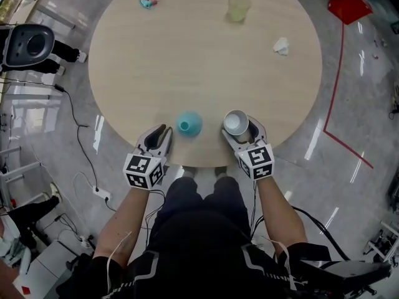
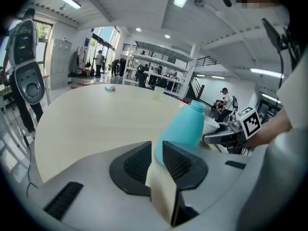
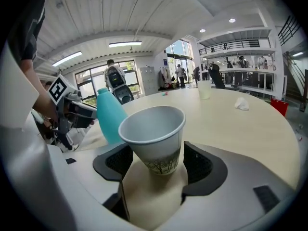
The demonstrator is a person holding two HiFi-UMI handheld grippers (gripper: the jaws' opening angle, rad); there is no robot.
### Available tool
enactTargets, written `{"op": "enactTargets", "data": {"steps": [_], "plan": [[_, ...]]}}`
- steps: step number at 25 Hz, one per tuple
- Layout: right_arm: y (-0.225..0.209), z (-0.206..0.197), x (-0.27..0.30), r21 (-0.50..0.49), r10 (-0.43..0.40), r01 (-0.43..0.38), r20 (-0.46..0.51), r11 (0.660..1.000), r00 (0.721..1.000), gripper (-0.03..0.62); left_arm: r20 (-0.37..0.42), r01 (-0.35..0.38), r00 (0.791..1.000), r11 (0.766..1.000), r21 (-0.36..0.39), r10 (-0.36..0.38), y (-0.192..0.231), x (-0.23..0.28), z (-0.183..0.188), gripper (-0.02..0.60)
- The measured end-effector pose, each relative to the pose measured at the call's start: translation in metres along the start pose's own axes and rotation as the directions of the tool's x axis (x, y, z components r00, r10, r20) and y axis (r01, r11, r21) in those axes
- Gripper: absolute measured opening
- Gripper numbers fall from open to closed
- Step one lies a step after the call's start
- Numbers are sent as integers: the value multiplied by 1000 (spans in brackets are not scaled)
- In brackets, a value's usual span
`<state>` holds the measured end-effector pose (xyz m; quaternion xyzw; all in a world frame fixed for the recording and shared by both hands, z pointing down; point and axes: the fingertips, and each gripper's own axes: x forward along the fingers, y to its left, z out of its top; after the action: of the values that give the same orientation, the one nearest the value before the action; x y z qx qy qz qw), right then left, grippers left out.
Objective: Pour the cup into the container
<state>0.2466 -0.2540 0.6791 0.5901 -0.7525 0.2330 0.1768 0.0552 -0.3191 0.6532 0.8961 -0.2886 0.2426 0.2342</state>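
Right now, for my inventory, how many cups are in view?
2. A white paper cup sits between the right gripper's jaws; a translucent yellowish plastic cup stands at the round beige table's far side. None looks hidden.

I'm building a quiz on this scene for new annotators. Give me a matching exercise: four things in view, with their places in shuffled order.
Things:
1. paper cup
2. teal bottle
3. crumpled tissue
4. yellowish clear cup

Places:
A. far edge of the table, right of the middle
B. near edge, around the middle, nothing gripping it
C. between the right tongs
D. right side of the table, lying alone

Pairs: 1-C, 2-B, 3-D, 4-A
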Motion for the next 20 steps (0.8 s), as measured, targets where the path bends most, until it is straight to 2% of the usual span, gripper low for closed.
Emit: {"op": "enactTargets", "data": {"steps": [4,11,20], "plan": [[3,6,4,-3,-1,1,15,1000,1000,324,15,-16,1000,1000,-20,16,6,-1,5,20],[2,15,-3,-37,6,-4,38,999,999,310,21,-8,1000,1000,-9,8,1,-4,11,14],[20,69,-19,-169,20,-11,52,985,998,308,97,-23,995,1000,-7,24,0,-20,36,5]]}}
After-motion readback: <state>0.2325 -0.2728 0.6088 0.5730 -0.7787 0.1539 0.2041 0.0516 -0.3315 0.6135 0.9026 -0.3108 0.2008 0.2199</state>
